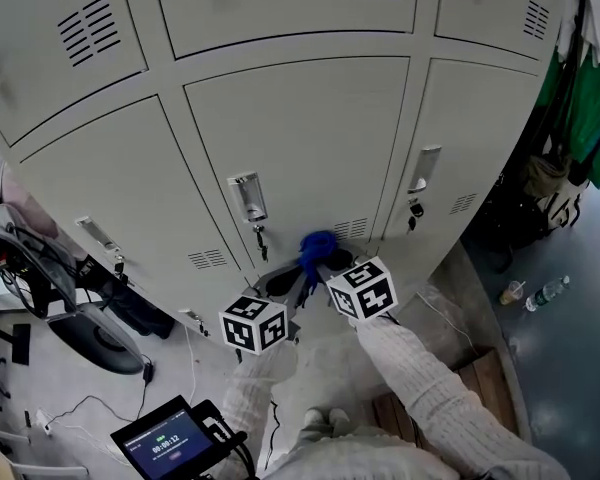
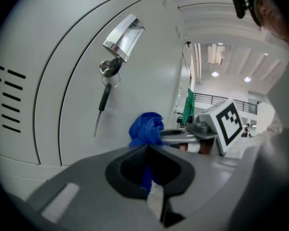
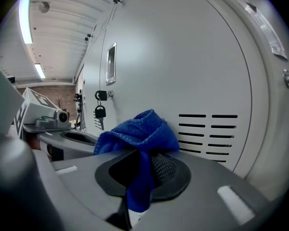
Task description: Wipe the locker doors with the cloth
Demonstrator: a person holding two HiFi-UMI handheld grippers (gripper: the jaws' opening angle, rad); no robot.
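A blue cloth [image 1: 317, 247] is bunched against the lower part of the middle grey locker door [image 1: 300, 138], close to its vent slots [image 1: 350, 230]. My right gripper [image 1: 332, 264] is shut on the cloth, which drapes through its jaws in the right gripper view [image 3: 135, 153]. The left gripper [image 1: 286, 281] comes in from the left, and a strip of the cloth [image 2: 145, 128] runs down between its jaws, so the left gripper [image 2: 148, 150] looks shut on it too. The door's handle [image 1: 247, 196] and hanging key [image 1: 261, 240] are just left of the cloth.
Neighbouring locker doors [image 1: 470, 138] have their own handles and keys. A dark chair base [image 1: 95, 336] and cables lie on the floor at left, a tablet [image 1: 165, 438] below. Green clothes [image 1: 592, 98] hang at right, above a bottle [image 1: 550, 290] and a cup [image 1: 512, 291].
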